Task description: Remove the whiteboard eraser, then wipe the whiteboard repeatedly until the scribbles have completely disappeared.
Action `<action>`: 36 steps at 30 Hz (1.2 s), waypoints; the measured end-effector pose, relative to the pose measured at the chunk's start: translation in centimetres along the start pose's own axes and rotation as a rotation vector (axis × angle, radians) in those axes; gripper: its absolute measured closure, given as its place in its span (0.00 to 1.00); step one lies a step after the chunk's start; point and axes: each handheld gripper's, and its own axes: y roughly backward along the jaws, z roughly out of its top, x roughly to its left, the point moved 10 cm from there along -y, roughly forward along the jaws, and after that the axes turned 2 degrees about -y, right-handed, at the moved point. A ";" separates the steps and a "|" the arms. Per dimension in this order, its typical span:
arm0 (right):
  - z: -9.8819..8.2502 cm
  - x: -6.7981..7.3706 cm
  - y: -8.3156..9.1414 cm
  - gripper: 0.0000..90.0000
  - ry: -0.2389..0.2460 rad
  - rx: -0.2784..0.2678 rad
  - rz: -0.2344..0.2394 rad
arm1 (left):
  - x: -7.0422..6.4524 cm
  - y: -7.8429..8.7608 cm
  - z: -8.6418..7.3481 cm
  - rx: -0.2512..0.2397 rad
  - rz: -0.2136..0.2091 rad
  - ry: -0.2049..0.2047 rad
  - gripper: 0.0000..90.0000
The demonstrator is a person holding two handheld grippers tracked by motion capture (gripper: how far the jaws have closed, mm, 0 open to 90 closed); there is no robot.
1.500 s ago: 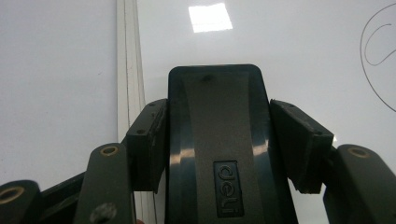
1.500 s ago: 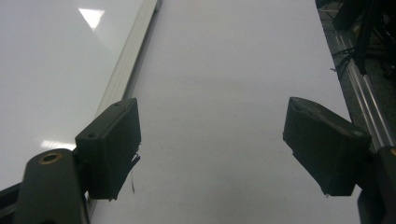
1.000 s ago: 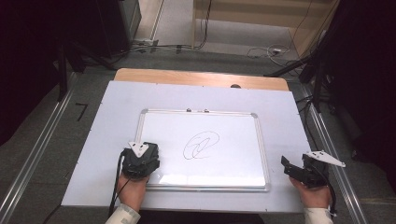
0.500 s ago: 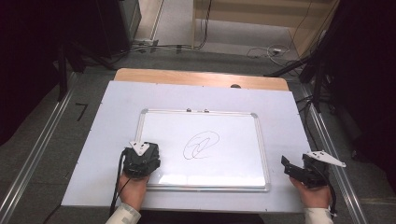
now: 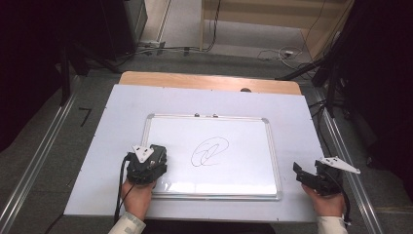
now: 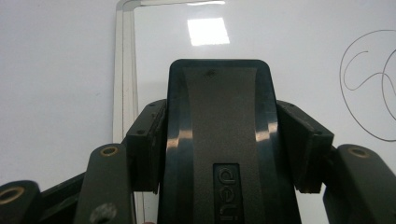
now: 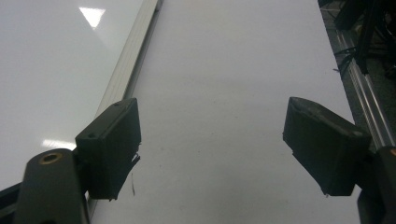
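Left gripper (image 6: 224,154) clamped on the eraser (image 6: 219,121), a light, rigid block best held by its sides; right gripper (image 7: 212,149) apart

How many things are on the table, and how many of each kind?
Whiteboard: 1
Black eraser, clamped in the left gripper: 1
Grippers, the left one and the right gripper with its jaws open: 2
Scribble drawn on the whiteboard: 1
Total: 5
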 end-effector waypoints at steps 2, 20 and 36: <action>0.1 0.1 -0.2 0.20 0.002 0.003 0.004 | 0.2 0.0 0.1 -0.004 -0.002 0.007 0.45; 0.0 0.2 -0.2 0.20 0.011 0.004 0.005 | 0.0 0.4 0.4 -0.026 -0.015 0.016 0.45; -0.2 0.1 -0.1 0.20 0.012 0.011 -0.002 | -1.2 0.2 1.2 -0.034 -0.065 0.010 0.45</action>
